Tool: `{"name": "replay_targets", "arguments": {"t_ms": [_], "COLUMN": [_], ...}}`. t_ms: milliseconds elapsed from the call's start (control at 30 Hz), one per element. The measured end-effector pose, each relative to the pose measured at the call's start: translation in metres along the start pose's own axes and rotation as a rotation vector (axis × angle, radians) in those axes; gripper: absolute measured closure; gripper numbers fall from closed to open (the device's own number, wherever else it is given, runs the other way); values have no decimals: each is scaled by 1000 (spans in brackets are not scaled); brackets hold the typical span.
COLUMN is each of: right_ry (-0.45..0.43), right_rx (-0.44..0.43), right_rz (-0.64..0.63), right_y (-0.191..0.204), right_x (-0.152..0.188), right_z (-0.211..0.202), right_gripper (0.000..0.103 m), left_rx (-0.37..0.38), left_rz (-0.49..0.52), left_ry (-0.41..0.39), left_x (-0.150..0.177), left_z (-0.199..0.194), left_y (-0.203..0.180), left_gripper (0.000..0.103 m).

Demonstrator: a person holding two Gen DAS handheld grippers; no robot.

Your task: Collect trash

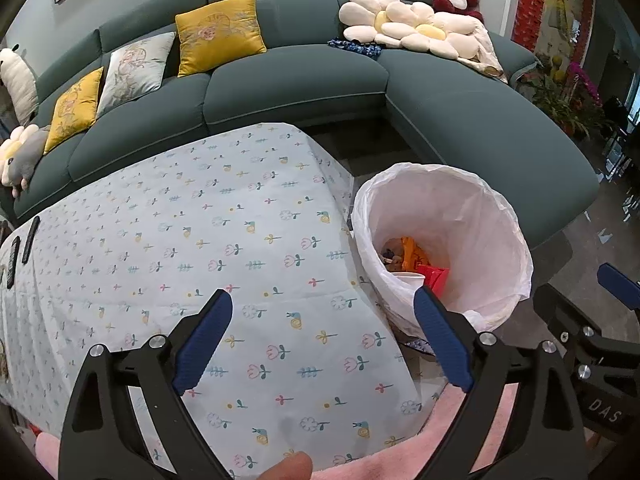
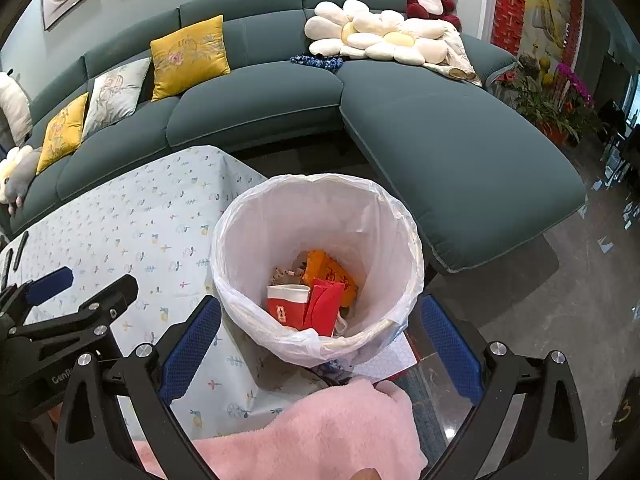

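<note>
A bin with a white bag liner [image 2: 320, 216] stands on the floor at the table's right end; it also shows in the left wrist view [image 1: 460, 208]. Inside lie a red-and-white paper cup [image 2: 288, 304], a red packet [image 2: 326, 306] and an orange wrapper [image 2: 328, 272]. My right gripper [image 2: 320, 344] is open and empty, hovering just above the bin's near rim. My left gripper [image 1: 324, 336] is open and empty above the table's right edge, its right finger [image 1: 440, 336] in front of the bin.
The table carries a floral cloth [image 1: 200, 240] with dark remotes [image 1: 30, 240] at its far left. A green sectional sofa [image 1: 320, 88] with cushions curves behind. A pink towel [image 2: 320, 432] lies below the right gripper. Plants [image 2: 552, 104] stand at far right.
</note>
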State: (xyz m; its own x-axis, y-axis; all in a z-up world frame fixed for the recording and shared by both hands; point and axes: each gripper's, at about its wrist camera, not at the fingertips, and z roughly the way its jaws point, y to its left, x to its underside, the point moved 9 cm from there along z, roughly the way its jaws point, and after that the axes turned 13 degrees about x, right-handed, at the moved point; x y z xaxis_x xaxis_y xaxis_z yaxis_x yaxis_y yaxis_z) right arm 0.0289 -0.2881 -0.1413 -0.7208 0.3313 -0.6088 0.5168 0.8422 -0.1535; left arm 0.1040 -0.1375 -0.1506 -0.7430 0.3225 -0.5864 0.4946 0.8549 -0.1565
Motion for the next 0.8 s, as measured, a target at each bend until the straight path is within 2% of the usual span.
{"name": "replay_targets", "arguments": {"t_ms": [800], "right_ry": [19], "right_rx": [9], "right_rz": [-32], "right_y": [10], "right_x": [10], "right_z": [7], "right_gripper": [7], "left_rx": [-60], "left_rz": [-46], "left_ry": [21], "left_x": [10], "left_z": [8], "left_y": [14], "left_gripper": [12]}}
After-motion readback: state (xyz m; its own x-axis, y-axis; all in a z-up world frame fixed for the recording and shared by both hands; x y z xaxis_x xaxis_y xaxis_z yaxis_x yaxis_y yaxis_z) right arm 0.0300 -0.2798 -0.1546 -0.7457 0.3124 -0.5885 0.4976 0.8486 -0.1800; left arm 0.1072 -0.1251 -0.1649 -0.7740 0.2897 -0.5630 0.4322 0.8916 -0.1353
